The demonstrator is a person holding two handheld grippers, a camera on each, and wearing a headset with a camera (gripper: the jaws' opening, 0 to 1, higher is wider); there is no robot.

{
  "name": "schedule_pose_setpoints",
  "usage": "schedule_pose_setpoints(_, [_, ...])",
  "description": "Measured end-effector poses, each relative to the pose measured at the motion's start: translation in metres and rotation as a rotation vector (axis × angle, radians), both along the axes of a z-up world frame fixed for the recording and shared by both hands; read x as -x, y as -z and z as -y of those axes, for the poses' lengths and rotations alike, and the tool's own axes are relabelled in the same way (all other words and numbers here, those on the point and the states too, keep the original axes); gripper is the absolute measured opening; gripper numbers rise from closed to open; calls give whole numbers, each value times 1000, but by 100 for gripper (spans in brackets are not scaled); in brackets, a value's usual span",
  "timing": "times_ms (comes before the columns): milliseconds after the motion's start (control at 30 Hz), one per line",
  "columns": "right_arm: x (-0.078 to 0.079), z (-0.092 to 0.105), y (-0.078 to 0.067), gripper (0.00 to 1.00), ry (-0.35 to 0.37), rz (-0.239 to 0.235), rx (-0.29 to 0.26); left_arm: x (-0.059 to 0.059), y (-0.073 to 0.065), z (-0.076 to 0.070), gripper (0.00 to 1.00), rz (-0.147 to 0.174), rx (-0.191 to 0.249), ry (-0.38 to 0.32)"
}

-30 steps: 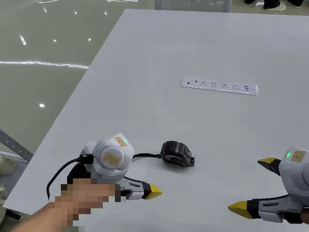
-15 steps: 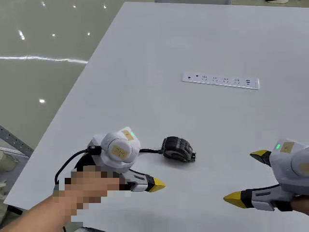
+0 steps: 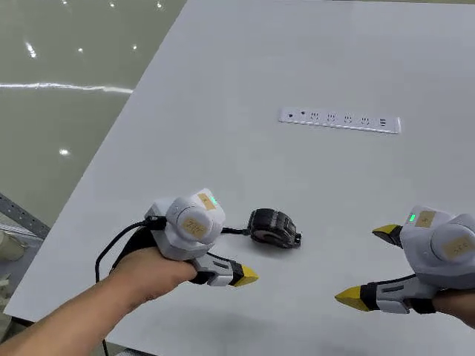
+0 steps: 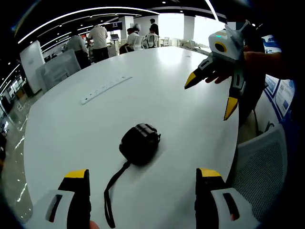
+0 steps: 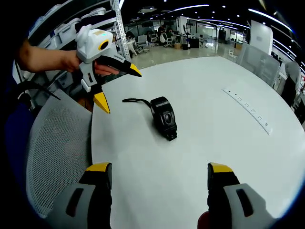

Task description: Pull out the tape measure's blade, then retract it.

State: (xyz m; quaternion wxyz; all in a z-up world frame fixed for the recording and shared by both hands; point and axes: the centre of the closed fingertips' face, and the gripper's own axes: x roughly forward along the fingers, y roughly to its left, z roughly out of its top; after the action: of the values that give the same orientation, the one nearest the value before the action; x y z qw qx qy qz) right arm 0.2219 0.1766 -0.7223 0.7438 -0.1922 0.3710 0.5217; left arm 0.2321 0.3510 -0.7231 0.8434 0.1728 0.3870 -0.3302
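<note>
Tape measure (image 3: pixel 273 227), one: black, lying on the white tabletop (image 3: pixel 297 59) just ahead of the left claw (image 4: pixel 142 173), centred between its spread jaws; farther ahead of the right claw (image 5: pixel 158 167), which is also spread.
Claws, two: both apart from the tape.
Wrist strap (image 5: pixel 136 100), one: trails from the case toward the left claw.
Power strip (image 3: pixel 340 119), one: well beyond the tape.
Head view adds the glossy floor past the tabletop's near-left edge.
Left gripper view adds people at distant desks.
Bare tabletop surrounds the tape.
</note>
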Motion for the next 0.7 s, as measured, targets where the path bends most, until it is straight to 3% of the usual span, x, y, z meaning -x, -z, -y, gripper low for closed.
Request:
schedule_pose_setpoints(400, [-9, -9, 13, 76, -26, -6, 4, -15, 7, 9, 86, 7, -25, 65])
schedule_pose_setpoints(700, [-16, -20, 21, 73, -40, -5, -5, -23, 18, 12, 82, 10, -73, 148])
